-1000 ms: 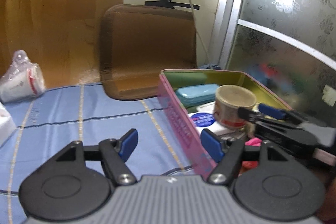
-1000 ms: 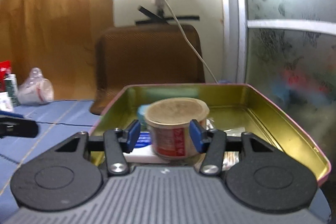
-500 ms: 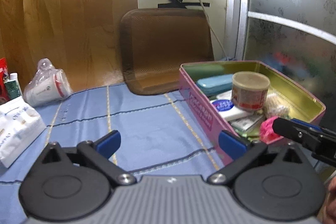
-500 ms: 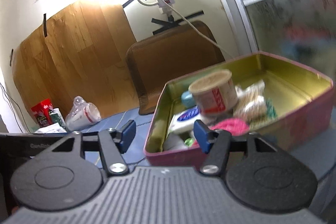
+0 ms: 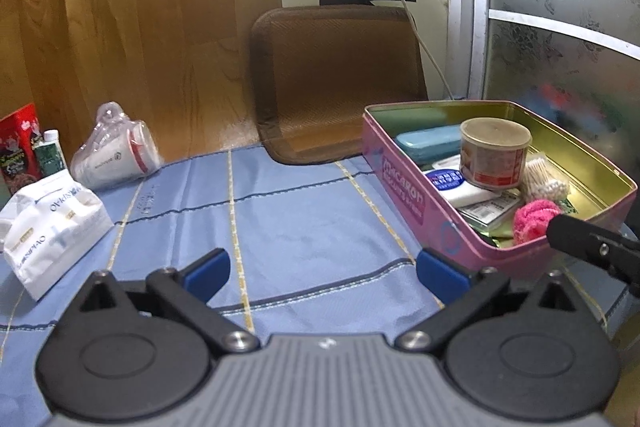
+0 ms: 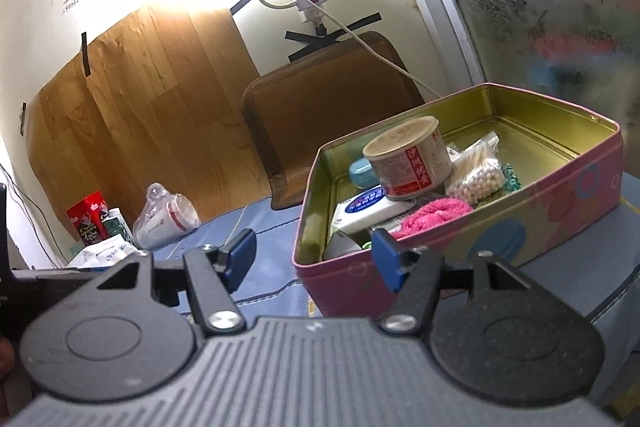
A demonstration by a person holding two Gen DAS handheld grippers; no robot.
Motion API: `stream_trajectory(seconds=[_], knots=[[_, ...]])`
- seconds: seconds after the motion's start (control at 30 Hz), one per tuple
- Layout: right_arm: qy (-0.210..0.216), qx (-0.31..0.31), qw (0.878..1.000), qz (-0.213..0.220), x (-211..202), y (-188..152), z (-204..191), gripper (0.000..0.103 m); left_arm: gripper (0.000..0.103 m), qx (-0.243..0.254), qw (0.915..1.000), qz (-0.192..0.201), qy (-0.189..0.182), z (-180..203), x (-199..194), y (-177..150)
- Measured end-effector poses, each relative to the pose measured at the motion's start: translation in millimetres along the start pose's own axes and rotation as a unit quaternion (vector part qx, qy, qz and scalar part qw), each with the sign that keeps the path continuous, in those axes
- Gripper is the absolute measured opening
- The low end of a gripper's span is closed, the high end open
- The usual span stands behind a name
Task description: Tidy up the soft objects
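A blue cloth with yellow and dark stripes [image 5: 304, 211] covers the table, and the open pink rectangular tin with a gold lining [image 5: 404, 195] serves as the landmark on it. Far left of the tin stand a red printed carton [image 5: 16, 143] and a small green carton [image 5: 50, 157]; in front of these lies a soft white plastic tissue pack [image 5: 52, 223], and nearer the tin a clear bag of stacked white paper cups [image 5: 116, 151] lies on its side. Behind the tin a brown woven cushion [image 5: 336, 83] leans on the wall, with a white cable [image 5: 416, 27] hanging across it.

Inside the tin, a teal hard case [image 5: 428, 141] lies at the back, a round paper-labelled can with a tan lid [image 5: 494, 157] sits tilted on a flat white box with a blue oval label [image 5: 452, 187], a clear bag of cotton swabs [image 6: 478, 173] leans to the can's right, and the fuzzy pink soft cloth [image 6: 434, 213] rests at the near end.

The left gripper [image 5: 322, 271] hovers left of the tin over bare cloth, blue pads wide apart, holding nothing. The right gripper [image 6: 312, 255] hangs before the tin's near corner, fingers apart and empty.
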State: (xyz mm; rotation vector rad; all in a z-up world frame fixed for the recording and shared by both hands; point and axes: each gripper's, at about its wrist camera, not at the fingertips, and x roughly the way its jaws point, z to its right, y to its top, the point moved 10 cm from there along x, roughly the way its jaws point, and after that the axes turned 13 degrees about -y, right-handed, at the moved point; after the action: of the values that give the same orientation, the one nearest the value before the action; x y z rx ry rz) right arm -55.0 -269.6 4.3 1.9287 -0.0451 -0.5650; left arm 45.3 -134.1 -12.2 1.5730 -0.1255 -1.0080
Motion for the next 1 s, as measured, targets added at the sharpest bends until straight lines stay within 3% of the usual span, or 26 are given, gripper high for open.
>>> stream_trajectory(seconds=[0.2, 0.37, 1.0], knots=[[0.005, -0.009, 1.0, -0.002, 0, -3, -6, 0.067, 0.103, -0.012, 0.9999, 0.002, -0.008, -5, -5, -2], [0.007, -0.012, 1.0, -0.004, 1, -5, -8, 0.067, 0.103, -0.011, 0.9999, 0.006, 0.012, -13, -9, -3], [0.001, -0.007, 1.0, -0.004, 4, -10, -10, 0.068, 0.103, -0.012, 0.9998, 0.001, 0.019, -26, -8, -10]])
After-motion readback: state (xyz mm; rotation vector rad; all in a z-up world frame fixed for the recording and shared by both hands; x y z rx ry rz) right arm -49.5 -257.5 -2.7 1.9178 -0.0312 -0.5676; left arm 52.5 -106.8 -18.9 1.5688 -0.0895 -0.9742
